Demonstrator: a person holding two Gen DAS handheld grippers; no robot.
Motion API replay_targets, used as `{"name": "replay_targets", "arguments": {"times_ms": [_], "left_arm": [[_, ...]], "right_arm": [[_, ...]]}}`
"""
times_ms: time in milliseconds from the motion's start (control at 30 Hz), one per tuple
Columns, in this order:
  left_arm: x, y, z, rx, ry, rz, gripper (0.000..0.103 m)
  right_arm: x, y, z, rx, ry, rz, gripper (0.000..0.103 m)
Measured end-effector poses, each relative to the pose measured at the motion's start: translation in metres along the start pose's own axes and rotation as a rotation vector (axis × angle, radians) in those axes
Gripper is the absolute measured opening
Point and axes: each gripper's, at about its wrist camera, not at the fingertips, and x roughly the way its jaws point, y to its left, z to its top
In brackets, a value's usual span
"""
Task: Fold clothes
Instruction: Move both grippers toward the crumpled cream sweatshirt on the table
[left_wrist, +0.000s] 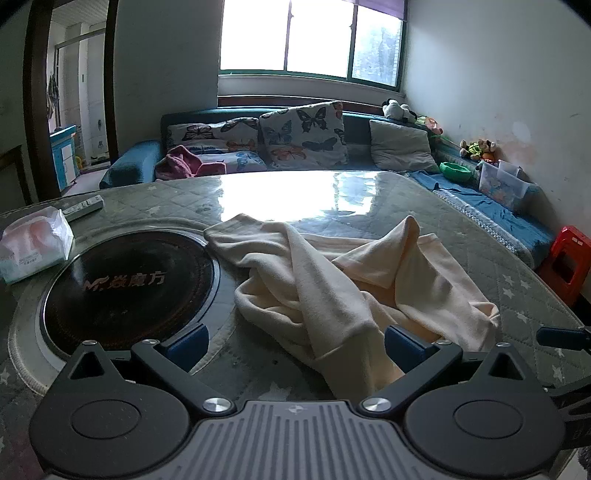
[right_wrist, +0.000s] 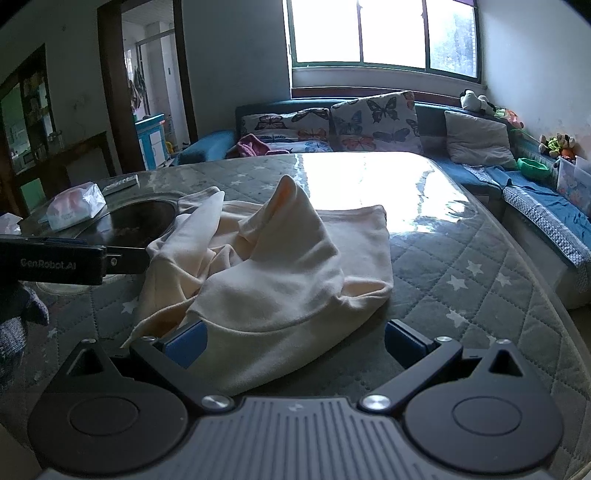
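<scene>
A cream garment (left_wrist: 343, 280) lies crumpled on the quilted table (left_wrist: 480, 236), with one sleeve reaching toward the near edge. My left gripper (left_wrist: 295, 349) stands open at that near edge, and the sleeve's cuff lies between its blue pads (left_wrist: 400, 343) without being pinched. In the right wrist view the same garment (right_wrist: 266, 266) bunches up in a peak. My right gripper (right_wrist: 295, 345) is open too, with the garment's near hem lying between its fingers. The left gripper's body (right_wrist: 55, 264) shows at the left of the right wrist view.
A round black hotplate (left_wrist: 125, 288) is set into the table left of the garment. A tissue pack (left_wrist: 33, 243) and a remote (left_wrist: 85, 207) lie at the far left. A sofa with butterfly cushions (left_wrist: 303, 134) stands behind, and a red stool (left_wrist: 565, 262) at the right.
</scene>
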Motion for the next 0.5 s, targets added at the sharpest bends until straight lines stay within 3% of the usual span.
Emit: {"name": "replay_targets", "arguments": {"times_ms": [500], "left_arm": [[0.01,-0.008,0.009,0.017,0.008,-0.008,0.102]], "right_arm": [[0.011,-0.004,0.008,-0.005,0.004,-0.003,0.103]]}}
